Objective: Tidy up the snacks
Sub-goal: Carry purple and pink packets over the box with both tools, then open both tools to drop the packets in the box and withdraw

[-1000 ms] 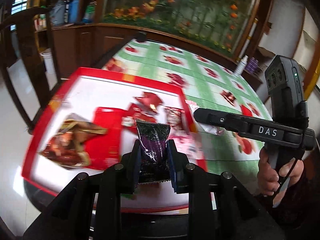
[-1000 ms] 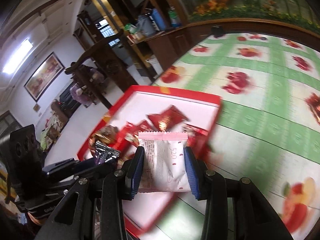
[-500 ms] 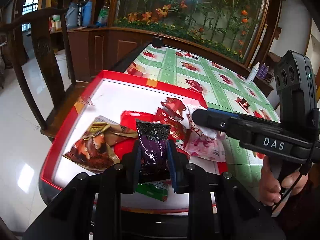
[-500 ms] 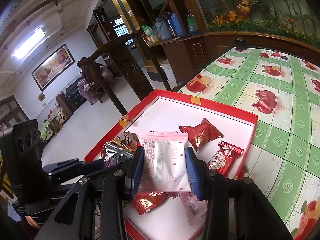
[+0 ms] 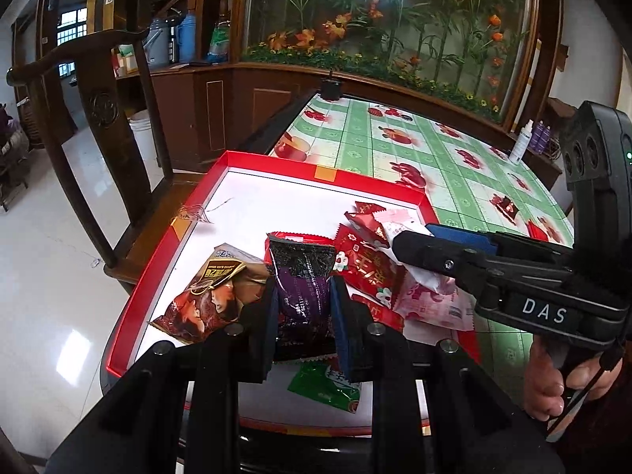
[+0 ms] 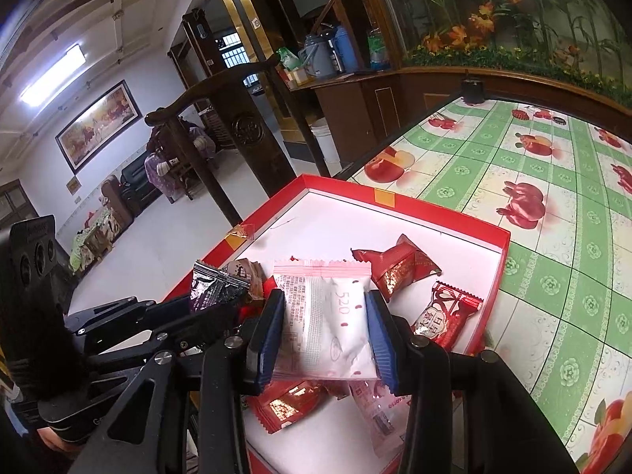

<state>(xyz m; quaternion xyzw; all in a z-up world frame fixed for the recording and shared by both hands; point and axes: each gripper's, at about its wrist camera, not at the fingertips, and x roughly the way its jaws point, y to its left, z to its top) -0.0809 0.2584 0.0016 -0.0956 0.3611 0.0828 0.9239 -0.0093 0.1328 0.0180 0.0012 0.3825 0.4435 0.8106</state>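
A long table under a glossy green-and-white checked cloth printed with red fruit (image 5: 395, 150) fills the middle of the room, with a dark carved wooden chair (image 5: 106, 126) standing at its left side. At the near left end of the table sits a wide shallow red cardboard box with a white floor (image 5: 276, 181), and the snacks lie heaped in its near half.

Biggest among them is a crumpled brown-and-gold foil bag (image 5: 213, 292) near the left wall. To its right lie a red packet with gold characters (image 5: 367, 264) and a pink-and-white printed sachet (image 5: 430, 300); a green wrapper (image 5: 328, 387) lies nearest.

The left gripper (image 5: 304, 308) is clamped on a dark purple-and-black snack packet (image 5: 302, 276), held upright over the heap. The right gripper (image 6: 326, 330) pinches a white sachet with a pink serrated top edge (image 6: 324, 316) above the box's near right part, both blue pads against its sides. A hand (image 5: 553, 379) grasps that gripper's handle. Farther right lie a folded red foil packet (image 6: 399, 268) and a small red candy bar wrapper (image 6: 446, 316).
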